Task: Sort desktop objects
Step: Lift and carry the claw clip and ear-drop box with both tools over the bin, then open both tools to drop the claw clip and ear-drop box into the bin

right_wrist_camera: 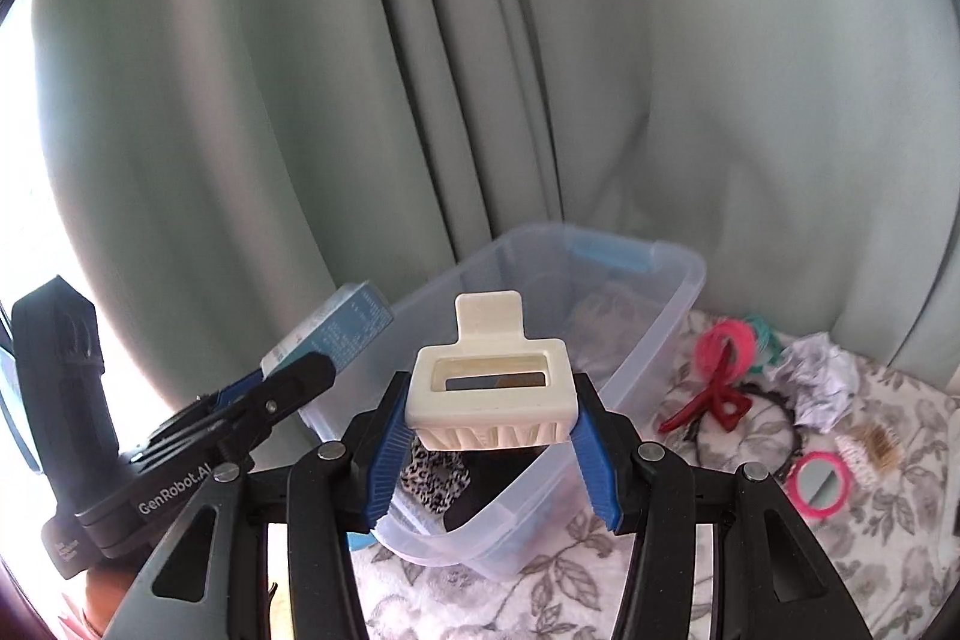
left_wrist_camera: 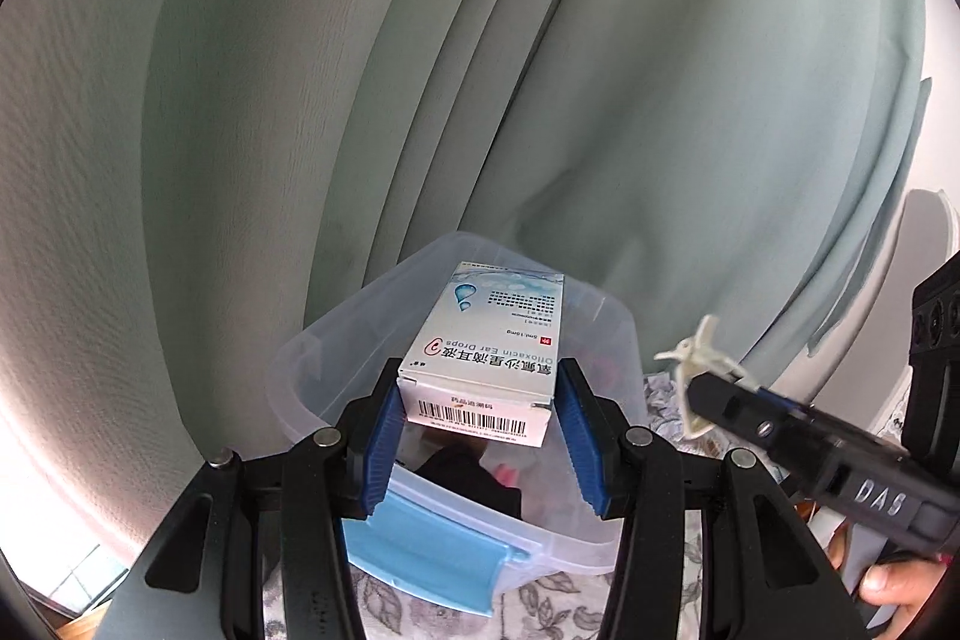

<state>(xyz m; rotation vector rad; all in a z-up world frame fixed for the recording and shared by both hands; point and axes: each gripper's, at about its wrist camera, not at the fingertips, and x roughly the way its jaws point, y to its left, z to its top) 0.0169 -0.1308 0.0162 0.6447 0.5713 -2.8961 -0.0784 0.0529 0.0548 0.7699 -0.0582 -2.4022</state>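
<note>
Left wrist view: left gripper (left_wrist_camera: pixel 477 421) jaws half closed, clamping ear-drops box (left_wrist_camera: pixel 489 340) above clear bin (left_wrist_camera: pixel 312 370). Right wrist view: right gripper (right_wrist_camera: pixel 492 436) jaws half closed, clamping cream plastic holder (right_wrist_camera: pixel 492 394) above same bin's near end. Bin sits on floral cloth (right_wrist_camera: pixel 660 568) by curtain (right_wrist_camera: pixel 600 70); red hair clip (right_wrist_camera: pixel 714 400), pink mirror (right_wrist_camera: pixel 819 481), crumpled paper (right_wrist_camera: pixel 819 379) beside bin toward desk's right edge.

A white and pale-blue ear-drops box (left_wrist_camera: pixel 480 358) hangs barcode-end nearest, lying flat above the clear plastic bin (left_wrist_camera: pixel 312 370), which has blue handles; a cream plastic holder (right_wrist_camera: pixel 492 388) with a rectangular window and a tab on top hangs over the same bin's near end
</note>
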